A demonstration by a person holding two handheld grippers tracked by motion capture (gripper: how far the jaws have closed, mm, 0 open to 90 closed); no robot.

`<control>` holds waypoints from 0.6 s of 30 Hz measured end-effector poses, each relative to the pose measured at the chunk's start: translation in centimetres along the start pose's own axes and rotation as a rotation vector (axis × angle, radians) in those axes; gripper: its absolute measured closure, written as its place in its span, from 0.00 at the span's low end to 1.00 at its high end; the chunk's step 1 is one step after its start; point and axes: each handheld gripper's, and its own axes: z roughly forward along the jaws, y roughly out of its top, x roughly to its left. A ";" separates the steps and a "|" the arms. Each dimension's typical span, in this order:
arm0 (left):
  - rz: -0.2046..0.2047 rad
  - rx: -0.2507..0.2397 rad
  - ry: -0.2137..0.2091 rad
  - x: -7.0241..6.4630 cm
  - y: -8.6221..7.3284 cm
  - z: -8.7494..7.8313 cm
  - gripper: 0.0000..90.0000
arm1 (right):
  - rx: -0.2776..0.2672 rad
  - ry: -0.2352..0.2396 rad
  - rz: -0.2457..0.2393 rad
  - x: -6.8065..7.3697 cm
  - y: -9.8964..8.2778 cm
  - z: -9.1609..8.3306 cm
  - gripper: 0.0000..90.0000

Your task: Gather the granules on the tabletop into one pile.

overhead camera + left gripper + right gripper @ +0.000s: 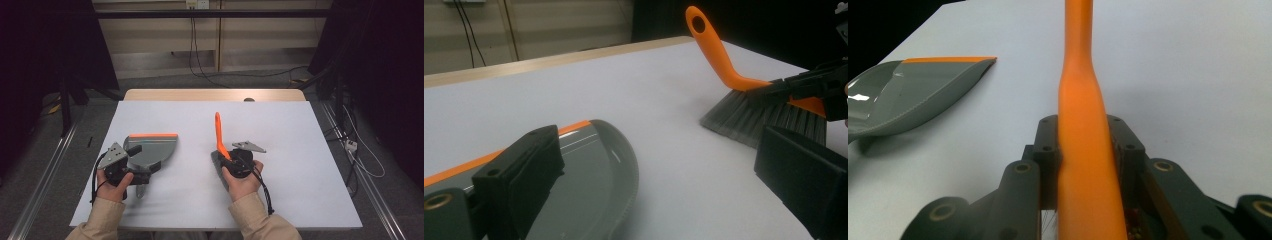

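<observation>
Brush (218,131) clamped in right claw (1083,145), handle jutting forward, dustpan (152,147) left

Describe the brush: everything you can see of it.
The brush has a glossy orange plastic handle with a hole near its tip and a grey bristle head. Its bristles rest on the white table, right of the dustpan and apart from it. The right gripper is shut on the handle's wide lower part.

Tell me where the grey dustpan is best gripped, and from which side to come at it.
Grip the dustpan at its stubby handle on the person's side, coming from the near table edge. Its orange-lipped mouth faces the far side, so the handle end is probably the only narrow part jaws could span; the left gripper is already there.
</observation>
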 end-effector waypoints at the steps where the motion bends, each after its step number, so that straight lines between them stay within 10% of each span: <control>1: 0.000 -0.001 0.000 0.0 0.0 0.0 0.06 | 0.000 0.000 0.002 -0.1 0.0 0.0 0.79; 13: 0.003 0.004 -0.006 0.0 0.0 0.1 0.06 | -0.018 0.064 0.041 -0.6 0.8 -0.7 0.79; 18: 0.001 0.001 -0.004 0.1 0.0 0.0 0.06 | -0.047 0.109 -0.036 -1.0 2.7 -1.7 0.79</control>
